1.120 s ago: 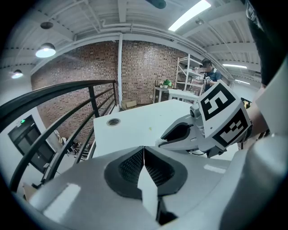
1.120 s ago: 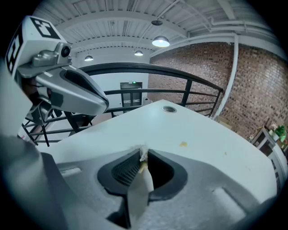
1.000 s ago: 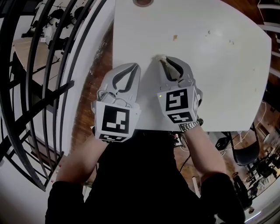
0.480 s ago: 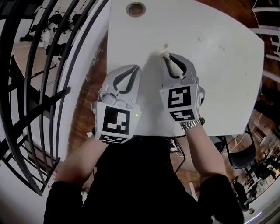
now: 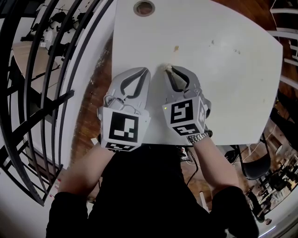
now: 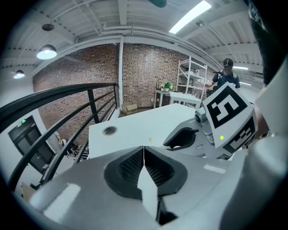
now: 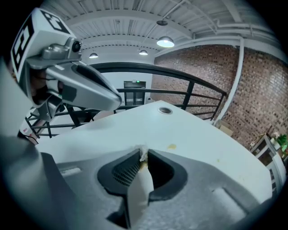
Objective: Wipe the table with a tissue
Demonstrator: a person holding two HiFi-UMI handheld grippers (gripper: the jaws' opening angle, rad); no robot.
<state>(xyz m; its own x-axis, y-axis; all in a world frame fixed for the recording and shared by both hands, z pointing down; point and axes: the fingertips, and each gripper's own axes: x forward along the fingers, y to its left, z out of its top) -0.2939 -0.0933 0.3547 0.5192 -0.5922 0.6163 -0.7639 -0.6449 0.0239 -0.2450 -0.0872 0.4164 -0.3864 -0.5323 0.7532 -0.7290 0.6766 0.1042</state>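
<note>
A small crumpled white tissue [image 5: 166, 67] is pinched in the tips of my right gripper [image 5: 168, 68], which is shut on it and rests on the white table [image 5: 223, 83]. The right gripper view shows the tissue [image 7: 142, 153] poking out between the jaws, stained yellowish. A yellow stain [image 5: 176, 48] lies just beyond it, also visible as a yellow stain [image 7: 171, 146] ahead of the jaws. My left gripper [image 5: 148, 70] lies next to the right one near the table's left edge, shut with nothing in it [image 6: 144, 147].
A round grommet hole [image 5: 144, 8] sits at the table's far edge. Small specks [image 5: 237, 51] dot the right half. A black railing [image 5: 42, 93] runs along the left, over wooden floor [image 5: 95, 107]. A chair [image 5: 256, 162] stands at lower right.
My right gripper pushed the tissue up towards the yellow stain, then drew it back towards me and to the left. The left gripper has hardly moved.
</note>
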